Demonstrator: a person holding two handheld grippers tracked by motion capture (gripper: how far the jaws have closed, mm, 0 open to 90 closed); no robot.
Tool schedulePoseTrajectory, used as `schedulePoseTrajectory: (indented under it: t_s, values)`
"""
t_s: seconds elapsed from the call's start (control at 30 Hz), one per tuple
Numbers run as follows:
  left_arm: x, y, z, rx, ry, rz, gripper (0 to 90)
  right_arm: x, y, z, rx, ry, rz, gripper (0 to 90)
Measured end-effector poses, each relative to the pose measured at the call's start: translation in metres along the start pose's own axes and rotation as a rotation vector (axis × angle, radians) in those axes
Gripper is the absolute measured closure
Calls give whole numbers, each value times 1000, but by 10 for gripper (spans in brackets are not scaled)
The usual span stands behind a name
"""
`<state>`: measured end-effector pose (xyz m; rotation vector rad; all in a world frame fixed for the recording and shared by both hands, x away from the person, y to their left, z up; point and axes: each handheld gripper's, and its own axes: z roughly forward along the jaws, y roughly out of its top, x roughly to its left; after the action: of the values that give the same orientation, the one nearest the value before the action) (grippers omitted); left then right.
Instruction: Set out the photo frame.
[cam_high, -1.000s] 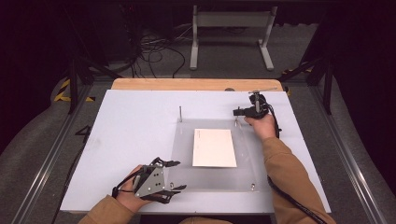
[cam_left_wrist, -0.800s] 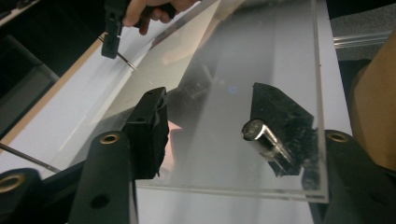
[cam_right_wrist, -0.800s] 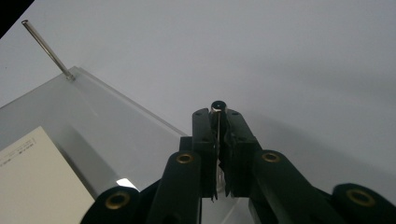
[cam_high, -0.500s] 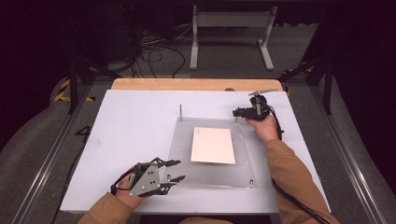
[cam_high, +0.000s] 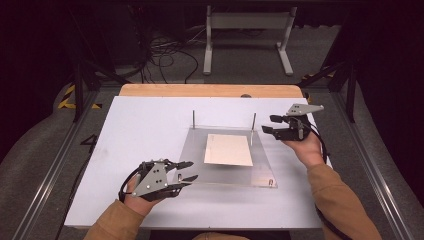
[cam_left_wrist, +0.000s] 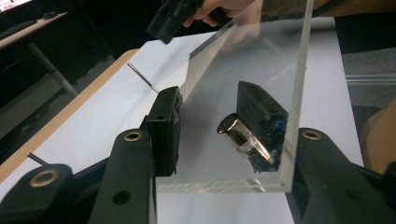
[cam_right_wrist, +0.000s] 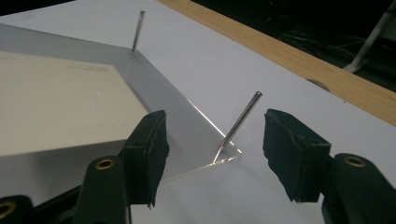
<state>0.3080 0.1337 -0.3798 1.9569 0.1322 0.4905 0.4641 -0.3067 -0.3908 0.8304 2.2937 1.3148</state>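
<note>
A clear acrylic plate (cam_high: 260, 167) with a cream sheet (cam_high: 229, 150) at its middle lies on the white board, its near left corner raised. My left gripper (cam_high: 186, 171) straddles that corner (cam_left_wrist: 252, 60). Its jaws have just been closing; one pad is behind the plate, and the other stands a little off the short metal stud (cam_left_wrist: 238, 135). My right gripper (cam_high: 270, 125) hangs to the right of the far right pin (cam_high: 253, 122). Its jaws have just been opening. The pin (cam_right_wrist: 240, 121) stands beyond the gap between them, untouched.
A second thin pin (cam_high: 193, 119) rises at the plate's far left corner, and a short stud (cam_high: 270, 182) at its near right. The white board (cam_high: 145, 130) lies on a wooden table edge (cam_high: 210, 90). Cables and a metal stand are on the floor behind.
The right gripper let go of the far right pin, opened and drew back to the right. The left gripper closed in on the plate's near left corner and rose, tilting the plate.
</note>
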Motion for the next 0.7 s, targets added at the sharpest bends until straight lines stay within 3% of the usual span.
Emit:
schedulePoseTrajectory:
  t_s: [0.13, 0.47, 0.7]
  values:
    - [5, 5, -1, -12, 8, -15, 590, 17, -11, -26, -42, 9, -26, 379]
    - [25, 21, -1, -64, 51, -24, 579, 42, -23, -56, -91, 30, -62, 366]
    - [40, 28, 1, -109, 55, -74, 556, 52, -21, -60, -90, 36, -109, 355]
